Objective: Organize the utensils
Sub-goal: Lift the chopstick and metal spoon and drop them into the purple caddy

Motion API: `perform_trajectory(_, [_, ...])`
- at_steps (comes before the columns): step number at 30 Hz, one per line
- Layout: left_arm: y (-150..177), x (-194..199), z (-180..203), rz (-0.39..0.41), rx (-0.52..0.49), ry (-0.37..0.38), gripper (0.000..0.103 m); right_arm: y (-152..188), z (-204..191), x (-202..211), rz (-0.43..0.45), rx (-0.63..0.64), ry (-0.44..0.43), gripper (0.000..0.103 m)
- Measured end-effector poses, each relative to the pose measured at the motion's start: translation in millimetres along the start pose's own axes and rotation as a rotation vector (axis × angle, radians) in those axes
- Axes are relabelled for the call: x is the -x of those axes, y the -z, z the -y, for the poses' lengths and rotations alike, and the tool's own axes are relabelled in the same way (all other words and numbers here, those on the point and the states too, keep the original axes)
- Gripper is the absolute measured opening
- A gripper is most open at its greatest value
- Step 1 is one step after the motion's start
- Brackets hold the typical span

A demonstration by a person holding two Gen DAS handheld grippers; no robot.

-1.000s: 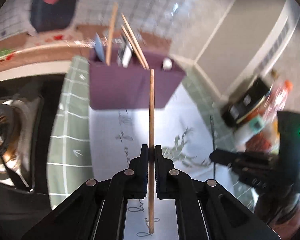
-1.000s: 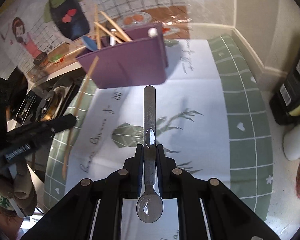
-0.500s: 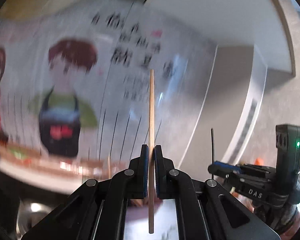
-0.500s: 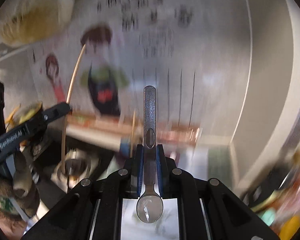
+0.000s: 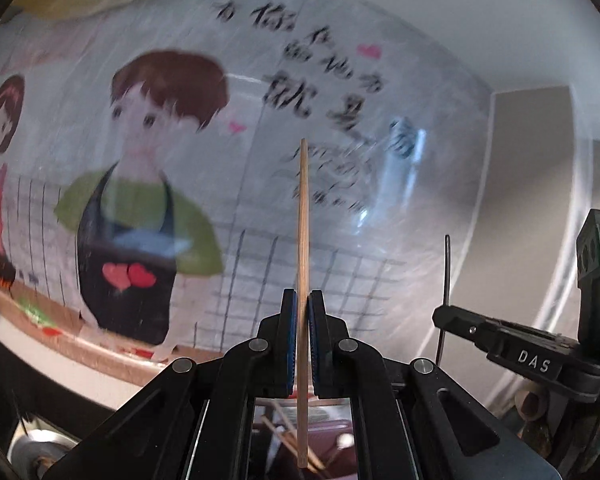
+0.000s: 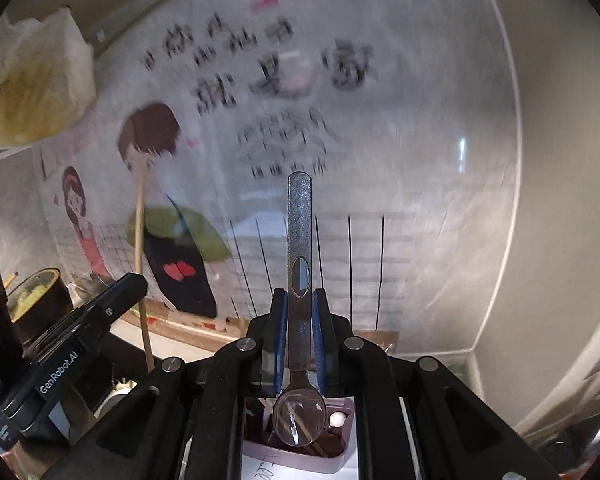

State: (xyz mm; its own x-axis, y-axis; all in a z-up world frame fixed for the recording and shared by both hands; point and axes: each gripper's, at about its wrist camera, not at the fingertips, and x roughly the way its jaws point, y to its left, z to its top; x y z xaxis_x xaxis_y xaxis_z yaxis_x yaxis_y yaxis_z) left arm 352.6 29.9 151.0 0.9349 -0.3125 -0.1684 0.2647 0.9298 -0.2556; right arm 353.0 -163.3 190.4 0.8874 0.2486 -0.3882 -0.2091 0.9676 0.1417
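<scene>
Left wrist view: the left gripper (image 5: 302, 316) has its jaws pressed narrow on a thin wooden chopstick (image 5: 302, 240), gripped near its lower third. The chopstick stands upright, its upper end rising in front of the blurred cartoon wall poster (image 5: 148, 168) and its lower end hanging above the mauve plastic utensil holder (image 5: 332, 432), of which only a strip shows between the gripper's arms. More wooden sticks lean inside that holder. To the right of the chopstick, the right gripper (image 5: 444, 316) shows from the side, holding a thin metal piece edge-on.

Right wrist view: the right gripper (image 6: 300, 312) has its jaws closed on the flat speckled handle of a silver metal spoon (image 6: 299, 236). The handle points up and away; the round bowl of the spoon sits low, directly above the mauve plastic utensil holder (image 6: 300, 462). That holder stands on a white printed mat (image 6: 268, 474) on the bench, with wooden sticks and a white-tipped item inside it. To the left of the holder, the left gripper (image 6: 134, 280) holds the wooden chopstick (image 6: 140, 224) upright.
</scene>
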Motion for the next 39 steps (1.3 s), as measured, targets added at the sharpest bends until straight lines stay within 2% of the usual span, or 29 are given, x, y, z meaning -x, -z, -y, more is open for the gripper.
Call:
perform_trajectory(8, [62,-42,-17,-0.066,0.001,-0.064,0.006,51,13,-69,-0.054,-0.003,-0.005,0.011])
perform_trajectory(13, [87,-54,-27,-0.115,0.029,-0.086,0.006,77,9,-103,-0.084,0.025,-0.005,0.011])
perform_trajectory(18, [109,-58,-31,-0.182,0.024,-0.102,0.006,102,8,-122,-0.114,0.018,-0.014,0.011])
perform_trajectory(24, [116,-56,-30,-0.24,0.011,-0.095,0.009,134,5,-131,-0.187,0.014,-0.001,0.012])
perform_trajectory(25, [116,-56,-31,-0.25,0.014,-0.092,0.016,137,6,-131,-0.206,0.007,-0.001,0.014])
perform_trajectory(26, [115,-55,-31,-0.259,0.017,-0.089,0.032,139,7,-130,-0.222,-0.005,-0.007,0.018])
perform_trajectory(27, [114,-53,-32,-0.266,0.024,-0.082,0.041,141,10,-128,-0.239,-0.023,-0.013,0.022])
perform_trajectory(28, [113,-49,-34,-0.263,0.037,-0.071,0.056,142,11,-125,-0.248,-0.033,-0.012,0.031])
perform_trajectory(32, [94,-26,-45,-0.24,0.079,-0.068,0.061,141,10,-103,-0.229,-0.053,0.033,0.045])
perform_trajectory(37, [71,-2,-54,-0.25,0.088,-0.068,0.073,139,3,-57,-0.203,-0.062,0.08,0.052])
perform_trajectory(39, [64,7,-56,-0.256,0.099,-0.061,0.075,139,2,-40,-0.192,-0.065,0.106,0.057])
